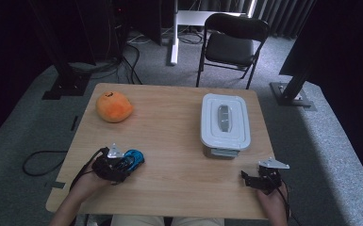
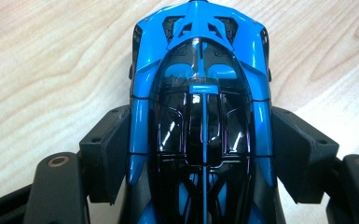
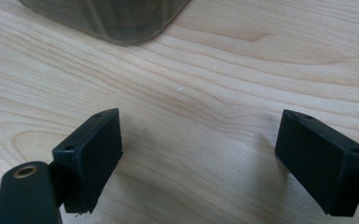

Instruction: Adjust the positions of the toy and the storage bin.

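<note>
A blue and black toy car (image 1: 133, 158) (image 2: 200, 107) sits low over the wooden table (image 1: 169, 141) at its front left. My left gripper (image 1: 122, 165) (image 2: 200, 154) is shut on the toy car, with both pads pressed against its sides. At the front right, my right gripper (image 1: 249, 178) (image 3: 200, 154) rests near the table edge, open, with bare wood between its fingers. A corner of the grey box (image 3: 107, 18) lies just ahead of it.
A grey lidded plastic box (image 1: 225, 123) stands on the right half of the table. An orange plush toy (image 1: 114, 107) lies at the back left. A black folding chair (image 1: 233, 42) stands beyond the far edge.
</note>
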A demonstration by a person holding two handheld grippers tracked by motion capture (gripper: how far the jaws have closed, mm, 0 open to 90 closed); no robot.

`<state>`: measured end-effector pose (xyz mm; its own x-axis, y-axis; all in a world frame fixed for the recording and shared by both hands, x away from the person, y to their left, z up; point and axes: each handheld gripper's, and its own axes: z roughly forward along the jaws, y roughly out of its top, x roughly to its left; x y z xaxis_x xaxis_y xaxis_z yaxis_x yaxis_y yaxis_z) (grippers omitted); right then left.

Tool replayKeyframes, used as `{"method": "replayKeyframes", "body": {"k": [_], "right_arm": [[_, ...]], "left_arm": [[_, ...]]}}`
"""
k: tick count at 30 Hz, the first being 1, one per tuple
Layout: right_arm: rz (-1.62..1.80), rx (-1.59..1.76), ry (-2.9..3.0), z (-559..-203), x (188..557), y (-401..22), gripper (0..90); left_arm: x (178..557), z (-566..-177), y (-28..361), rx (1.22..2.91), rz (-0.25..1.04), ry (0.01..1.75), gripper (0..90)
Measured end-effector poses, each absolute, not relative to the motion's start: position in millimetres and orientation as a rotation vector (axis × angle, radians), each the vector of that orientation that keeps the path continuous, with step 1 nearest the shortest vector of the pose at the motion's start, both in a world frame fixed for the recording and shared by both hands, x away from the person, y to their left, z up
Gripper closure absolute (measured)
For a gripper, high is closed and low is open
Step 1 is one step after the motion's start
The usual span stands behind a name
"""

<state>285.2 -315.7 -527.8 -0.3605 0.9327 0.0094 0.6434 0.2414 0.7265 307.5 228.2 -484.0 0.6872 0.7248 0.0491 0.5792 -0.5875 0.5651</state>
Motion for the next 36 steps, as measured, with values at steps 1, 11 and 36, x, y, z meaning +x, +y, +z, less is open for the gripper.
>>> {"method": "replayKeyframes", "body": {"k": [1,11,36], "right_arm": [[0.909,1.440,2.092,-527.8,285.2,-315.7,14.2],[0.909,1.440,2.092,-527.8,285.2,-315.7,14.2],[0.907,1.445,2.088,-527.8,285.2,-315.8,14.2]], "left_arm": [[304.8,-484.9,228.0,2.390,0.375,0.995,28.7],[295.3,-498.1,233.2,2.403,0.383,0.983,28.6],[307.0,-474.4,243.0,2.245,0.322,1.082,20.8]]}}
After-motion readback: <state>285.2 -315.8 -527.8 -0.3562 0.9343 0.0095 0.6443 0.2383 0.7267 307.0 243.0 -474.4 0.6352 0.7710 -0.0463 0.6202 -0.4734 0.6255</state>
